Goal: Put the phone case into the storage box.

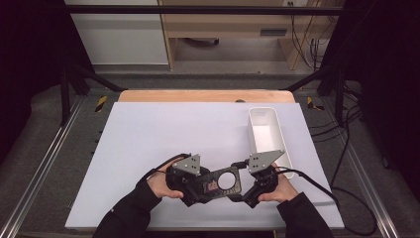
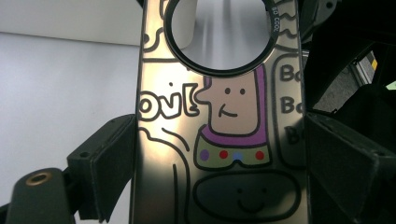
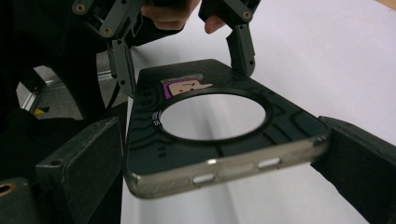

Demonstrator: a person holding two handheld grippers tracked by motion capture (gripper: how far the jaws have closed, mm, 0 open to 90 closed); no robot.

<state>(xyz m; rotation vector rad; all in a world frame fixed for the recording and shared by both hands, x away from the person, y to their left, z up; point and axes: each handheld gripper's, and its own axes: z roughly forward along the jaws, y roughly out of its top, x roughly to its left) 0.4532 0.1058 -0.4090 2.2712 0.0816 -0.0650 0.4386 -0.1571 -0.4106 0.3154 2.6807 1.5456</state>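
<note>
Where dark curtains and a metal frame (image 1: 74, 79) enclose the room, a wooden table (image 1: 205, 95) carries a white mat (image 1: 163, 139). At its right lies a white bin (image 1: 267, 130). Near the front edge, left gripper (image 1: 195, 182) and right gripper (image 1: 247, 184) each clamp one end of a phone case (image 1: 220, 181), held above the mat.

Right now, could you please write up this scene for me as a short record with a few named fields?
Held item: phone case with cartoon print and a large round camera opening
Left gripper: jaws closed on the case's two long sides
Right gripper: jaws closed on the case's sides at its camera end
Case position: held between both grippers, seemingly lifted off the white mat
Bin: white, empty, on the mat's right side beyond the right gripper
</note>
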